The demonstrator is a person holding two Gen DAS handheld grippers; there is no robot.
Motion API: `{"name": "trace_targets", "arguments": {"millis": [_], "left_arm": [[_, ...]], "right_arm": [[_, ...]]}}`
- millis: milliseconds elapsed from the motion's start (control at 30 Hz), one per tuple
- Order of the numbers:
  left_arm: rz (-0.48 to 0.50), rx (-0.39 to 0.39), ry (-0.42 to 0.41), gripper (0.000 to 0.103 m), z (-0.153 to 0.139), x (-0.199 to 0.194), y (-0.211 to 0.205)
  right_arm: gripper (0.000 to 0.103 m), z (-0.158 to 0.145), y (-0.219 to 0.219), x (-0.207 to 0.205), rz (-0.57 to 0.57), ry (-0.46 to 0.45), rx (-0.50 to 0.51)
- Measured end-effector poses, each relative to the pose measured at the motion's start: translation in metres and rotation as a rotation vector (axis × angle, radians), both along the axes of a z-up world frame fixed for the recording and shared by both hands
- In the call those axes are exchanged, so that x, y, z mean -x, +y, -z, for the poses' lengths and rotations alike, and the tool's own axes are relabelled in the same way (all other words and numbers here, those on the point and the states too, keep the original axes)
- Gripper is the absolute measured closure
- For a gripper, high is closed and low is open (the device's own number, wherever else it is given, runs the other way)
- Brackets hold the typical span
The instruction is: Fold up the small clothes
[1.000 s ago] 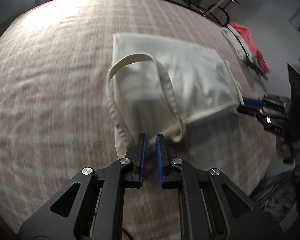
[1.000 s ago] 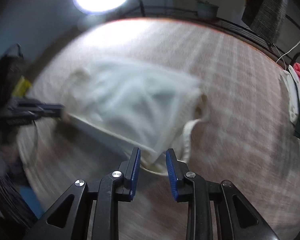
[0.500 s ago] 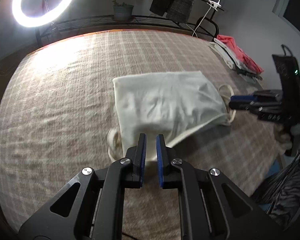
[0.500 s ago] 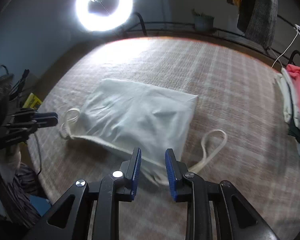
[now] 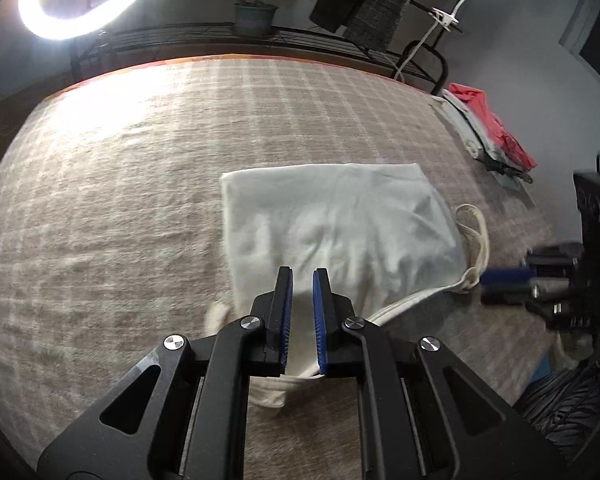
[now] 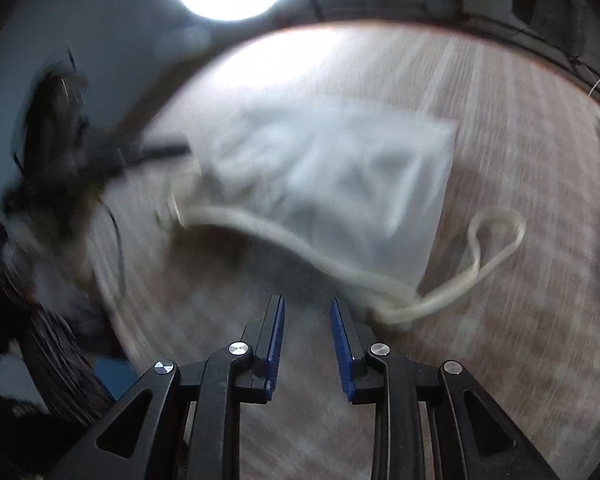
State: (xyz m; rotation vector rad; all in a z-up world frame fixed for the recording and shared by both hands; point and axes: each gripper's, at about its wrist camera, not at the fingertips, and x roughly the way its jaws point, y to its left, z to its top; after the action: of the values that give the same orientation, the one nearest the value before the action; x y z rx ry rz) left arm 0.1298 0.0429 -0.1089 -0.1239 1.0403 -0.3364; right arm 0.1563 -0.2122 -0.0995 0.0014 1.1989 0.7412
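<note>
Jaws, left: left gripper [image 5: 300,280] showed a narrow gap between its blue pads; cloth appeared behind the gap, but nothing was visibly pinched.
Jaws, right: right gripper [image 6: 307,308] stood moderately parted and held nothing; only bare cloth-covered surface showed between the pads.
Task item: cream-white cotton garment with thin looped straps [image 5: 340,220] lay flat and roughly rectangular on the beige plaid-covered worktop [image 5: 120,200].
Lie from left jaws: garment sat straight ahead, its near hem running under and just beside the tips; one strap end [image 5: 268,396] lay below the left fingers.
Lie from right jaws: in the blurred right wrist view the garment [image 6: 340,168] lay ahead and slightly up-field; its corner knot of straps [image 6: 396,312] lay just beside the right pad, and a strap loop [image 6: 496,236] trailed off to the right.
Long axis: appeared to run across both views, roughly from one gripper to the other.
Nearer arm: left for the hem, right for the strap corner (judged).
Caveat: right view was motion-blurred, so contact there could not be told.
Bystanders: stack of folded red and white clothes [image 5: 488,132] lay well apart at the far edge.
</note>
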Motion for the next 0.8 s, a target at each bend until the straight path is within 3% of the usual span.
{"name": "trace_targets", "arguments": {"millis": [67,167,267,333,433,533,600,733,800], "left_arm": [[0.036,-0.014,-0.009,0.095,0.002,0.000,-0.010],[0.059,-0.053,0.019,0.095,0.018,-0.002,-0.020],[0.055,-0.067,0.081,0.095,0.042,0.000,-0.017],[0.065,-0.070,0.074,0.091,0.044,0.007,-0.012],[0.056,-0.083,0.059,0.090,0.039,0.015,-0.005],[0.002,-0.048,0.030,0.090,0.028,0.014,0.009],[-0.069,-0.017,0.024,0.080,0.024,0.004,0.023],[-0.143,0.093,0.047,0.079,0.021,-0.028,0.039],[-0.194,0.134,0.083,0.078,0.027,-0.048,0.046]], "right_arm": [[0.078,-0.007,-0.001,-0.014,0.055,-0.040,0.004],[0.078,0.003,0.003,-0.028,0.100,-0.041,0.093],[0.078,0.020,0.006,-0.028,0.072,0.014,0.139],[0.078,0.029,0.008,-0.023,0.049,0.009,0.202],[0.078,0.025,0.000,-0.021,0.053,0.011,0.196],[0.071,0.012,-0.013,-0.024,0.077,-0.011,0.129],[0.060,0.004,-0.019,-0.032,0.119,-0.033,0.084],[0.064,0.001,-0.021,-0.048,0.179,-0.012,-0.045],[0.067,-0.001,-0.013,-0.051,0.178,-0.021,-0.057]]}}
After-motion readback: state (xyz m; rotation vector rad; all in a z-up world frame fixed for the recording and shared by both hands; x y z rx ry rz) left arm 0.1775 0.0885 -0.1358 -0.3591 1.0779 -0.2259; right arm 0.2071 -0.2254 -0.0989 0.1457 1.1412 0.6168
